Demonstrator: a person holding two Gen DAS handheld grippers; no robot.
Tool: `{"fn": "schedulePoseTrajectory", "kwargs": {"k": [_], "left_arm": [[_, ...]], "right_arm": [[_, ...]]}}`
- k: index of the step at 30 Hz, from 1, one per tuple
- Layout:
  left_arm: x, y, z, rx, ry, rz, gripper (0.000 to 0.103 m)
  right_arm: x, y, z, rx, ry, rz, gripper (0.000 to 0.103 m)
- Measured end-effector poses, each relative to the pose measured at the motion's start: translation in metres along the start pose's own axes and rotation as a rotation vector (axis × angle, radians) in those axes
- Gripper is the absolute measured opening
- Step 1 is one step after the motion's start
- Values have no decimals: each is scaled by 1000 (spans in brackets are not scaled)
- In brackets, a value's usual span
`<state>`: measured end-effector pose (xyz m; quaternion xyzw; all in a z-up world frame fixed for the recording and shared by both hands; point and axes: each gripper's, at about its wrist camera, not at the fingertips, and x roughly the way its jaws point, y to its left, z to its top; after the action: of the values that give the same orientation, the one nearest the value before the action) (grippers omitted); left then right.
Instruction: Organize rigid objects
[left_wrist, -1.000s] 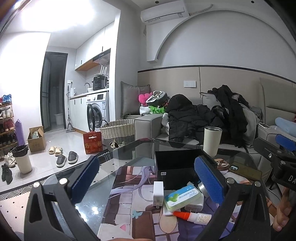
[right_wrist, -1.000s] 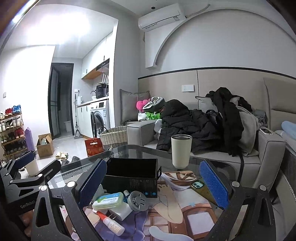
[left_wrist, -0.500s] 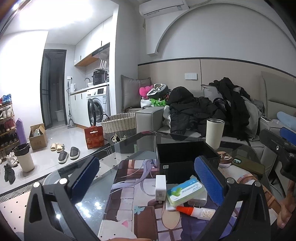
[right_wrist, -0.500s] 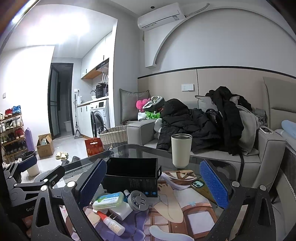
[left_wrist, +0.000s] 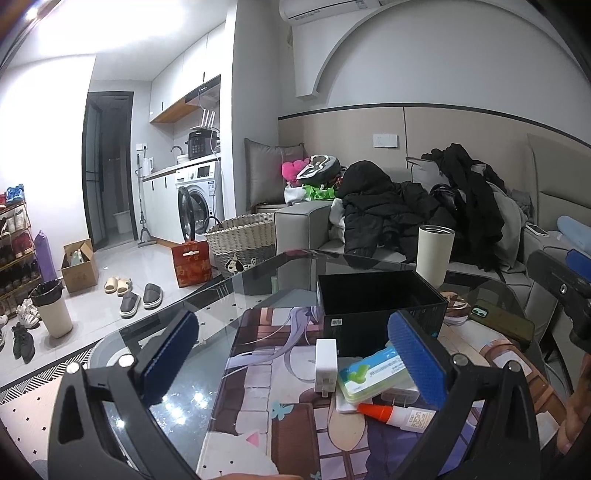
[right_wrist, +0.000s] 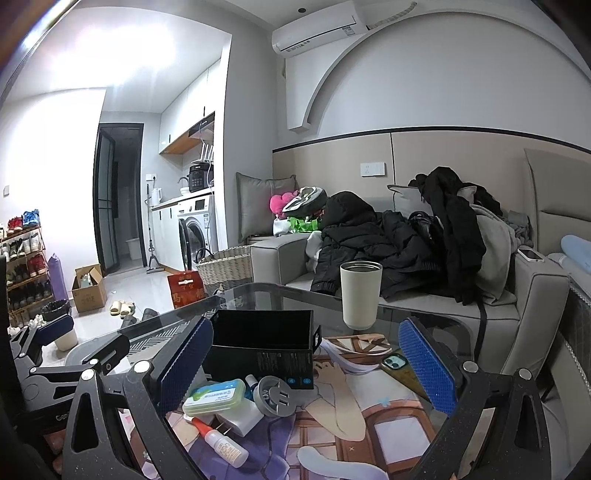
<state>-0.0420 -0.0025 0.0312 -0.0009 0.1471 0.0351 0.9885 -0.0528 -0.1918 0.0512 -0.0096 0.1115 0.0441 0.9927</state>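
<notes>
An open black box (left_wrist: 376, 310) (right_wrist: 260, 349) stands on the glass table. In front of it lie a white charger (left_wrist: 326, 361), a green-lidded case (left_wrist: 369, 378) (right_wrist: 214, 397), a white adapter (right_wrist: 240, 417), a glue bottle with orange tip (left_wrist: 397, 412) (right_wrist: 218, 439) and a grey round plug (right_wrist: 275, 397). My left gripper (left_wrist: 291, 354) is open and empty above the pile. My right gripper (right_wrist: 306, 363) is open and empty, hovering near the box. The left gripper also shows in the right wrist view (right_wrist: 55, 350).
A cream tumbler (right_wrist: 360, 295) (left_wrist: 434, 254) stands behind the box. A phone in a green case (right_wrist: 404, 369) (left_wrist: 502, 321) lies on the right of the printed mat (left_wrist: 258, 369). A sofa with dark coats (right_wrist: 406, 236) is beyond the table.
The left wrist view has tilted down slightly and drawn a little closer to the pile. The right gripper has barely moved. Both stay open.
</notes>
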Motion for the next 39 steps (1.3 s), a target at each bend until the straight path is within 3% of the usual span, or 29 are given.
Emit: {"fn": "schedulePoseTrajectory", "kwargs": {"k": [39], "left_arm": [[2,-1,0,-16,7,-4,103]], "right_arm": [[0,0,1,-1,-8,0,102]]}}
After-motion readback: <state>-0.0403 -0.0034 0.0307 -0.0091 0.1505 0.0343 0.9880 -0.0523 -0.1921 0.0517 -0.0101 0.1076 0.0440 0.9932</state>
